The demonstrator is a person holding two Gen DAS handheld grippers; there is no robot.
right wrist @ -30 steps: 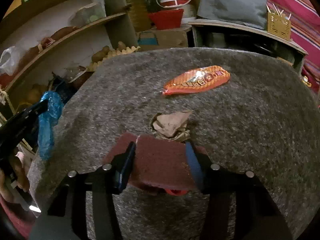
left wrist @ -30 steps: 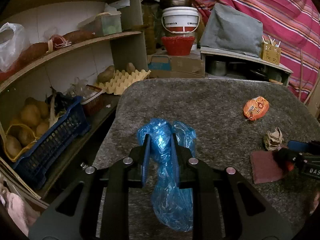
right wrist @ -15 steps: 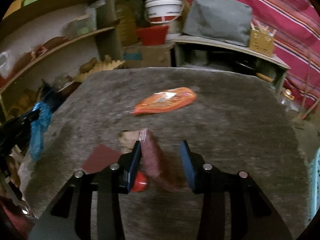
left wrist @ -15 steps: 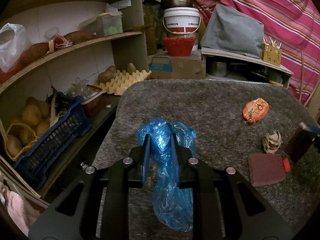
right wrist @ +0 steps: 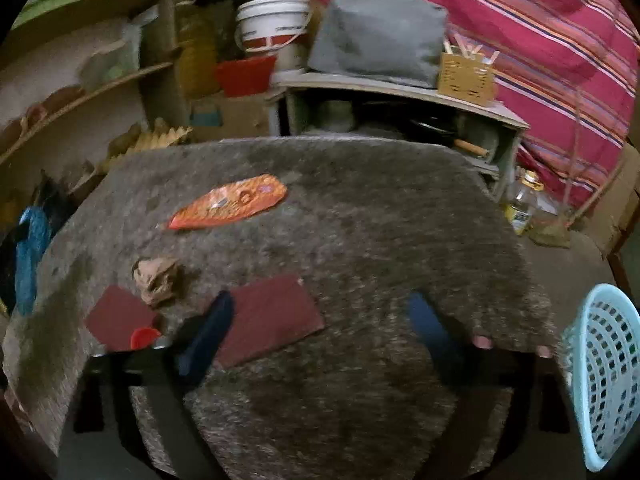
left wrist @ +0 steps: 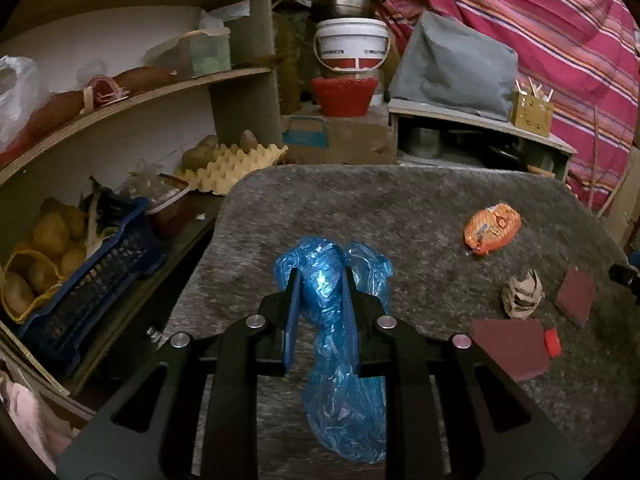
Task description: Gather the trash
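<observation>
Blue bag (left wrist: 340,344), orange wrapper (left wrist: 491,229)

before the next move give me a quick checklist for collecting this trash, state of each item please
1. Left gripper closed on the blue plastic bag: ok.
2. Right gripper empty, its jaws opening: ok; nothing sits between the pads.
3. Dark red sheet lies flat on the grey table top beside the right gripper's left finger: ok.
4. Trash not yet collected: not ok; orange wrapper, crumpled paper, second red sheet and red cap lie on the table.
5. Bag mouth open to take trash: cannot tell.
6. Light blue basket stands past the table's right edge: ok.
</observation>
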